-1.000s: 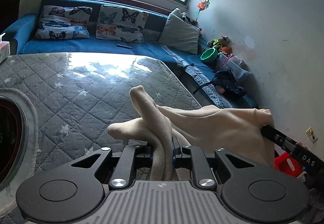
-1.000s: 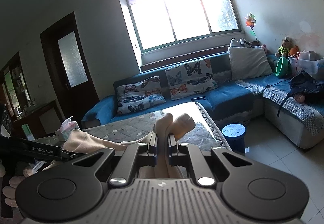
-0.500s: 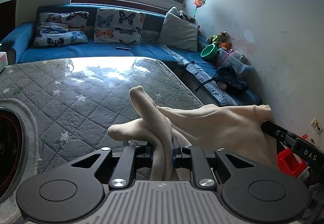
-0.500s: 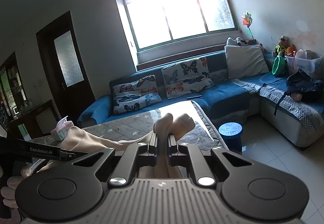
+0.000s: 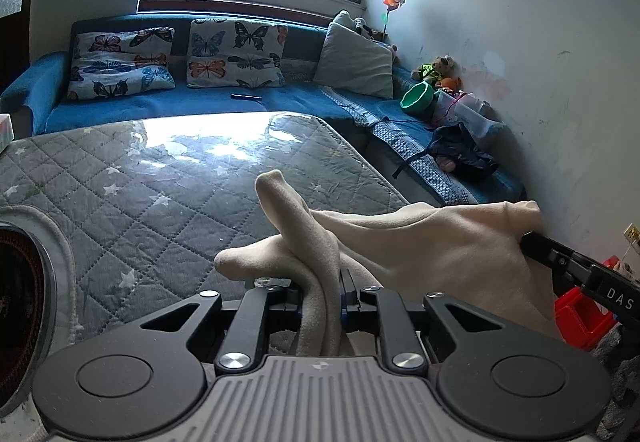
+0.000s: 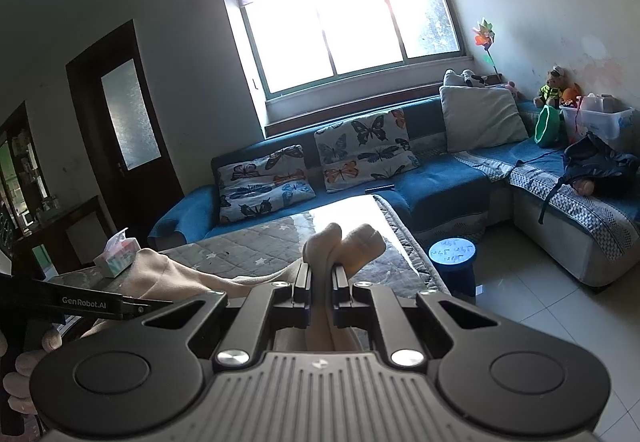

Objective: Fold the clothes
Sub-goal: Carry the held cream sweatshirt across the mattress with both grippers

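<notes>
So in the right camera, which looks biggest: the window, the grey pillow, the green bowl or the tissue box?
1. Window
2. Grey pillow
3. Green bowl and tissue box look about alike; the box is nearer the camera, so their order is unsure.

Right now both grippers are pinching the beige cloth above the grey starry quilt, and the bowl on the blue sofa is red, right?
Nearly. The bowl on the blue sofa is green, as the left wrist view shows. Both grippers do pinch the beige cloth above the grey starry quilt.
</notes>
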A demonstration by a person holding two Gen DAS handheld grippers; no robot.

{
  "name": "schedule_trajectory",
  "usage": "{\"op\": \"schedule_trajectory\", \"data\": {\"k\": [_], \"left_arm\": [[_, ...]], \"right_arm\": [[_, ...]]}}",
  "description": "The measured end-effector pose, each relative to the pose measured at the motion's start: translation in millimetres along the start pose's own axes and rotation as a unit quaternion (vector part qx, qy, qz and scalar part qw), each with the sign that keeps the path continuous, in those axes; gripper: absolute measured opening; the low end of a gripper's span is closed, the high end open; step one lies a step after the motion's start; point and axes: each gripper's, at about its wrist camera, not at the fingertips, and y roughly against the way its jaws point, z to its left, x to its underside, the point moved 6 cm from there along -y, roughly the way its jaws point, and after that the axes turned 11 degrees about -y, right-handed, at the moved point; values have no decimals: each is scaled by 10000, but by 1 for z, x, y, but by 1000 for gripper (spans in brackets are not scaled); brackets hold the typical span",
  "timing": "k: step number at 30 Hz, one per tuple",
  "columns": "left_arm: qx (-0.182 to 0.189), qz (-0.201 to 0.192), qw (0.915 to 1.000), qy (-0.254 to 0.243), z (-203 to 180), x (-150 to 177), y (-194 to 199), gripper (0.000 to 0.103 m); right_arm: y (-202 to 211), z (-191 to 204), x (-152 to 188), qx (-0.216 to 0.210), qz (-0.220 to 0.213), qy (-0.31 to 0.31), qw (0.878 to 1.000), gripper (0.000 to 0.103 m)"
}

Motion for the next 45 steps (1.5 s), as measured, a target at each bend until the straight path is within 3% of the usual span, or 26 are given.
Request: {"op": "schedule_trajectory", "data": {"k": [45], "left_arm": [[-46,538,9982,241,20,30,-42,17]], "right_arm": [[-49,-26,30,376,498,-185,9979,8]]}}
